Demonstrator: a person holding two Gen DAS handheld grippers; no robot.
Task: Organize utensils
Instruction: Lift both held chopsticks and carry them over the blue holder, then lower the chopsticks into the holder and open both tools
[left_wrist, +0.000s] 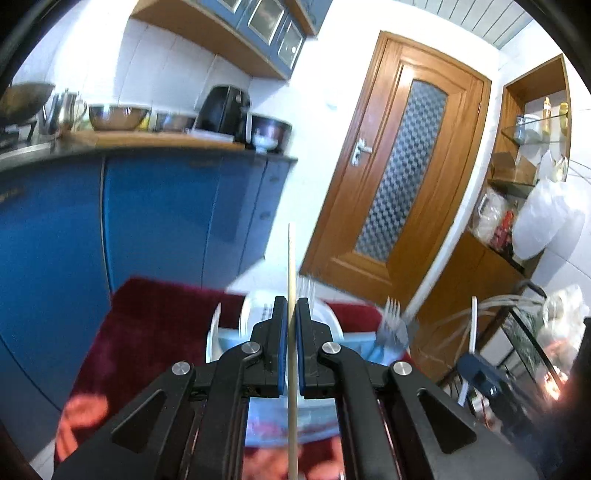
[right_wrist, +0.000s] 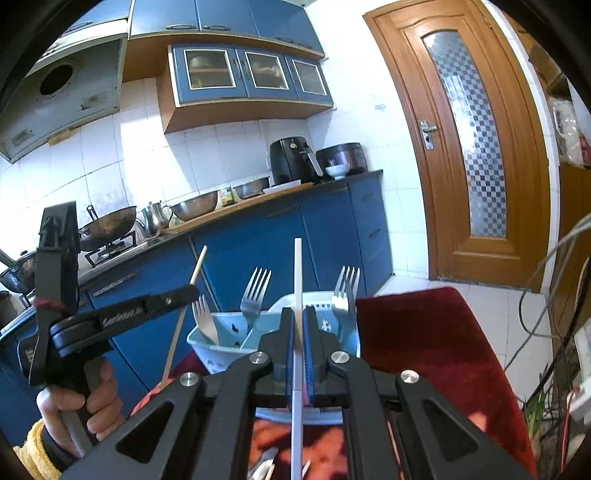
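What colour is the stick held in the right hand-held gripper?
White. The stick shows best in the right wrist view, clamped in the right hand-held gripper.

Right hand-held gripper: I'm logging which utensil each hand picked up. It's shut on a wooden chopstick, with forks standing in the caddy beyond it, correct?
Not quite. The right hand-held gripper is shut on a white chopstick, not a wooden one, as the right wrist view shows. The wooden chopstick is in the left hand-held gripper. Forks do stand in the caddy beyond.

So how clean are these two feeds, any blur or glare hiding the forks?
Left wrist view: strong fisheye bending, motion blur smears the forks and caddy; the wooden chopstick stays sharp. Right wrist view: crisper, forks readable, white chopstick sharp, sunlight washes out the wall tiles.
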